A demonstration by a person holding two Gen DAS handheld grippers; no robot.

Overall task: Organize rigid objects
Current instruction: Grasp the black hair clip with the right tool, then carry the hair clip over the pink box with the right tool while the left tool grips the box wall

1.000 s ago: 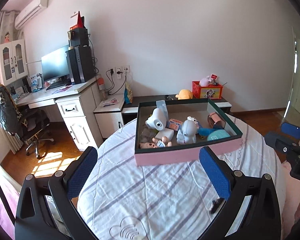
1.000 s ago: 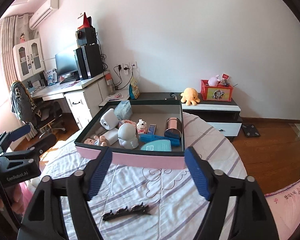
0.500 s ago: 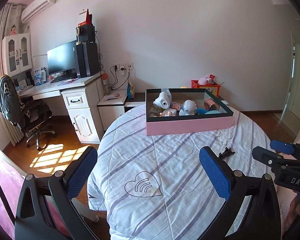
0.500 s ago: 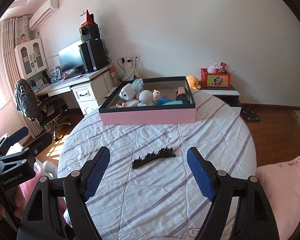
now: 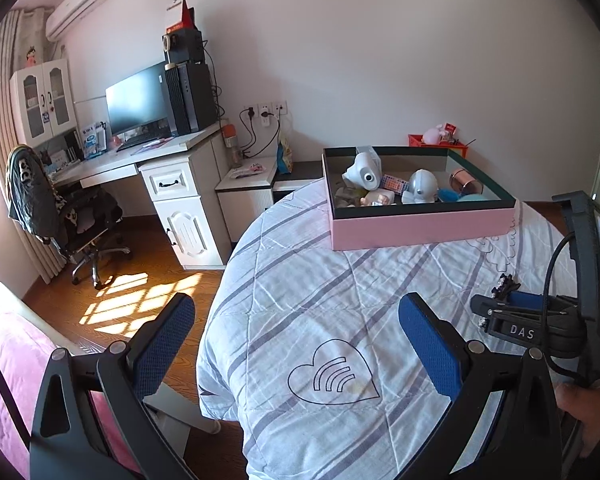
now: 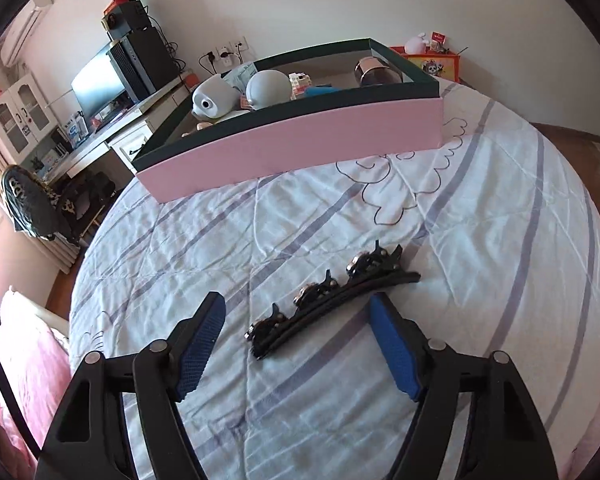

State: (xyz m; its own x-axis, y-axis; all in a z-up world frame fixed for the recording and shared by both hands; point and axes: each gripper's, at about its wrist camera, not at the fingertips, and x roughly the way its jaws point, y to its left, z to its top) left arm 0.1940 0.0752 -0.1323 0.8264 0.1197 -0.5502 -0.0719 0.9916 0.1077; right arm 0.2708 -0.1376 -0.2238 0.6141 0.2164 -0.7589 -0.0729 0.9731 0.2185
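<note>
the right gripper (image 6: 296,340) is closing around the black hair clip (image 6: 332,294) lying slantwise on the striped bedspread (image 6: 480,240), pads not yet touching (left gripper (image 5: 296,344) gapes empty), so it should straddle the clip's slim middle squarely before pinching.

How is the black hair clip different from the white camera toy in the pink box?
The hair clip is black, long and thin; the white camera toy is round and bulky. The hair clip lies alone on the striped bedcover, between the right gripper's closing jaws; the white camera toy sits among other things inside the pink box.
</note>
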